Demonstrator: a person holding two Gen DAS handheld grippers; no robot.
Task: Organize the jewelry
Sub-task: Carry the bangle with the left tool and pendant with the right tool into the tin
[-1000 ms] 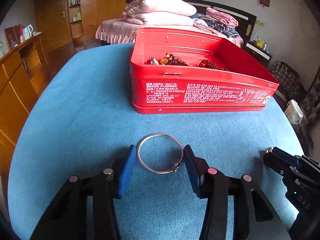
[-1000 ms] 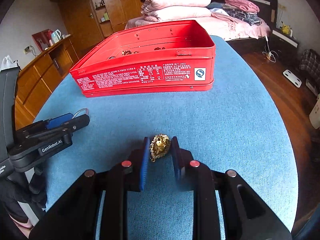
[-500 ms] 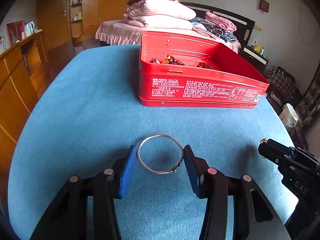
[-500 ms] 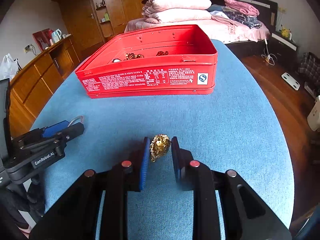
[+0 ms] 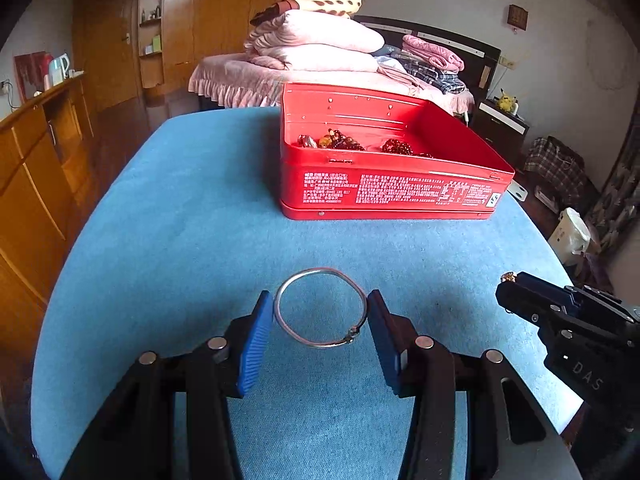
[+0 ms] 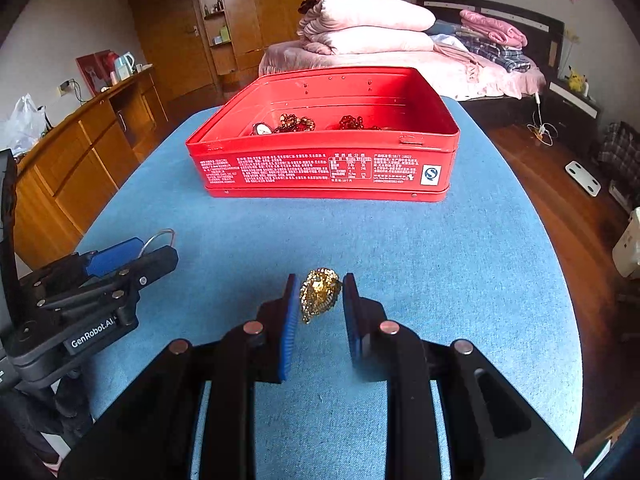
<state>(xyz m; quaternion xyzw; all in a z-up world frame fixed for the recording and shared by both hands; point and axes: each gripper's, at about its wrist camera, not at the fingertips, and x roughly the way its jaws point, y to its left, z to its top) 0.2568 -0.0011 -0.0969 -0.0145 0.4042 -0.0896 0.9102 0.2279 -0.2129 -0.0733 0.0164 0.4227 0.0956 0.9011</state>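
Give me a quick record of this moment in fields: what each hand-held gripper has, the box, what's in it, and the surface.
left hand-held gripper: shut on silver bangle, pads on its two sides
right hand-held gripper: shut on gold jewelry piece
red tin box: lid off, on the blue tabletop, beyond both grippers
box contents: dark red beaded jewelry and other pieces, details unclear
held items: both outside the box

A thin silver wire bangle with a small clasp (image 5: 320,307) is held flat above the blue worktop (image 5: 180,240). A crumpled gold chain bundle (image 6: 319,291) hangs pinched. Behind stands an open red rectangular tin (image 6: 328,172) holding dark beaded jewelry (image 6: 298,123).
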